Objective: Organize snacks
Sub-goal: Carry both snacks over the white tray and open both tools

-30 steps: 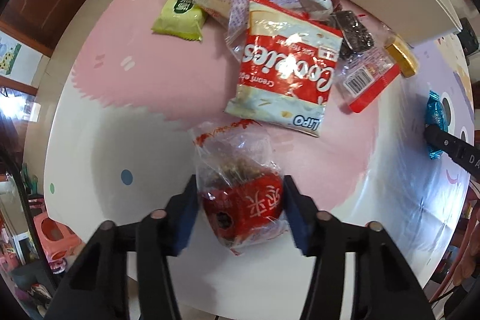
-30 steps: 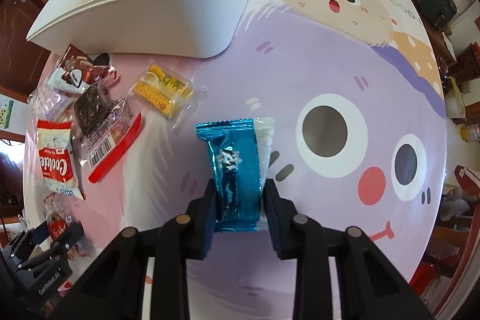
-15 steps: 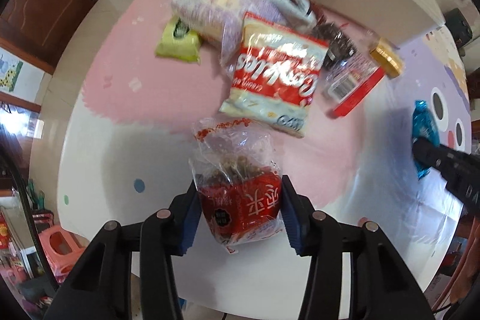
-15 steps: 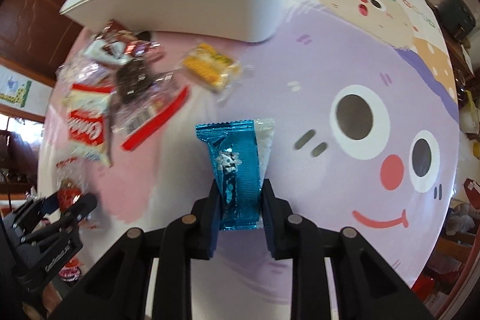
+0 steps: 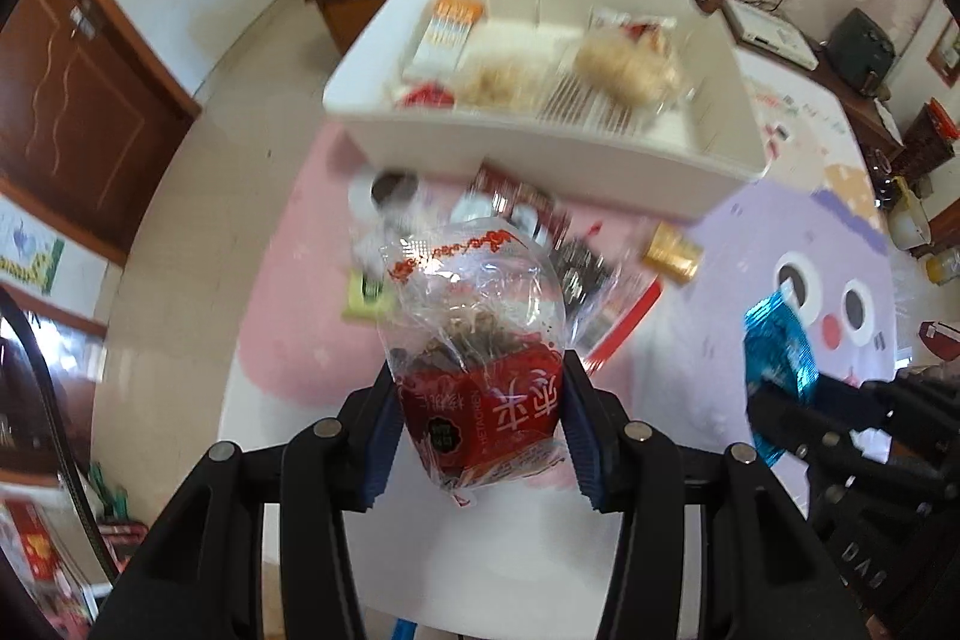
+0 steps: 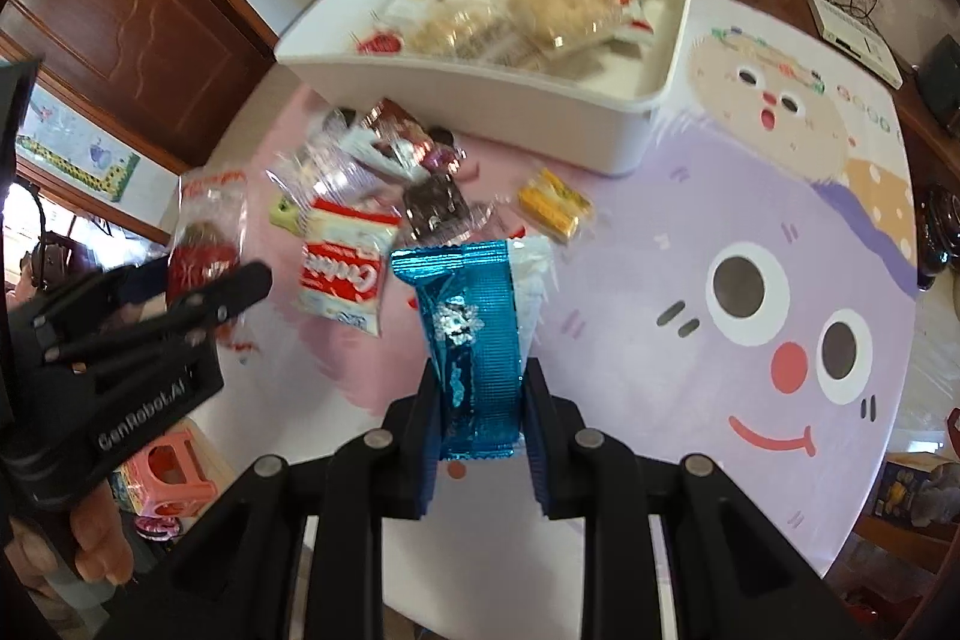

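Between my left gripper's blue pads sits the clear bag with the red base, pinched at its lower half; my right gripper is clamped narrow on the blue foil packet, having closed a little further on it within the last second. A second ago both snacks were low over the table; now both are lifted clear of it, and the white bin, seen before only as a side wall, lies open ahead of my fingers with its contents showing. I judge the pick-up done and the carry to the bin under way.

Below and ahead of my pads the rest waits on the table: the red-and-white cookie bag, a yellow wrapped piece, a dark wrapper.

Writing: white Chinese characters and "HETAOREN" on my red bag; "Cookies" in part on the cookie bag; "GenRobot.AI" on my left gripper's body in the right view.
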### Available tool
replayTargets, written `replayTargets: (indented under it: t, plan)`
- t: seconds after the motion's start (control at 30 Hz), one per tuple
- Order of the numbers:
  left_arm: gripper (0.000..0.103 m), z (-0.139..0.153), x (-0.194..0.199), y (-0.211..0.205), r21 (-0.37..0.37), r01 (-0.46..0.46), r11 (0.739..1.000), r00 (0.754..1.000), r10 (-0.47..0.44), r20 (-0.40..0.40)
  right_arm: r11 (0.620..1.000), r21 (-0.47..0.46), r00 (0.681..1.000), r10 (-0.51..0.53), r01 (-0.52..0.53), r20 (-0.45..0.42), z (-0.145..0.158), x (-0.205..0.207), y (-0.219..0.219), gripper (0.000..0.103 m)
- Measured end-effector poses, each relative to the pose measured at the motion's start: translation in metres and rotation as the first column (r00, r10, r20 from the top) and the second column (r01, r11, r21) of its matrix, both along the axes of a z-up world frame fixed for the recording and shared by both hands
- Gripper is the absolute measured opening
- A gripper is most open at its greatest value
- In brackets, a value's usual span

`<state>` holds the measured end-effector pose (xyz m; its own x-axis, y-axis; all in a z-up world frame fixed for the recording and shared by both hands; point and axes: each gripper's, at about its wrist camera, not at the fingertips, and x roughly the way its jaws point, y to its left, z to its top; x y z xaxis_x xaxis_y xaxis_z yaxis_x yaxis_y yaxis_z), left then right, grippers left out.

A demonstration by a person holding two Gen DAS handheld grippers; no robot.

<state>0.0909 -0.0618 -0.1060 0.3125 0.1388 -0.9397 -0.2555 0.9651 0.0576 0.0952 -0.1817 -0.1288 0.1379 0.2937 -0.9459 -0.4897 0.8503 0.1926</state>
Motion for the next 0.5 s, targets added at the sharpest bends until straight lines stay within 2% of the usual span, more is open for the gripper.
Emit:
replayTargets:
  t: [0.23, 0.5]
  plan:
    - [0.047, 0.043, 0.022, -0.001, 0.016, 0.129, 0.992, 0.988, -0.130, 0.083, 0.999, 0.024, 0.997, -0.046, 0.044, 0.065, 0.038, 0.012, -0.005, 0.024]
    - [0.047, 0.071, 0.066, 0.020, -0.006, 0.292, 0.956, 0.948, -0.288, 0.137, 0.982, 0.033, 0.974, -0.189, 0.186, 0.122, 0.067, 0.037, 0.008, 0.024]
